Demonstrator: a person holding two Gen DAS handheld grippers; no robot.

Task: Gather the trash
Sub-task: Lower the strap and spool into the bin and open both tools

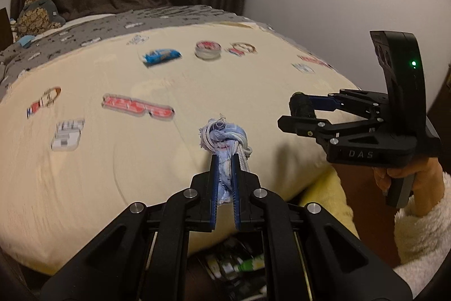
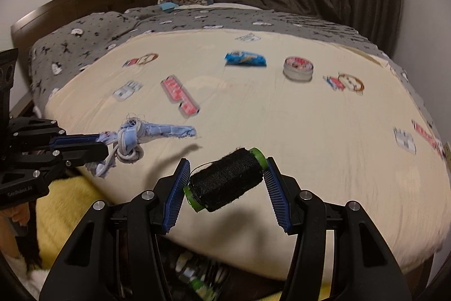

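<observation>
We hold both loads above the bed's near edge — left gripper clamps rag, right gripper grips spool; wrapper and tin lie far off.

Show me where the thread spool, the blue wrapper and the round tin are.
thread spool (image 2: 225,179), right wrist view, black wound middle.
blue wrapper (image 2: 245,59), right wrist view, wrapper's centre.
round tin (image 2: 298,68), right wrist view, lid.

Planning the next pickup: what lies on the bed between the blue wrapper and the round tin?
Nothing: bare cream sheet separates blue wrapper and round tin, in both wrist views.
</observation>
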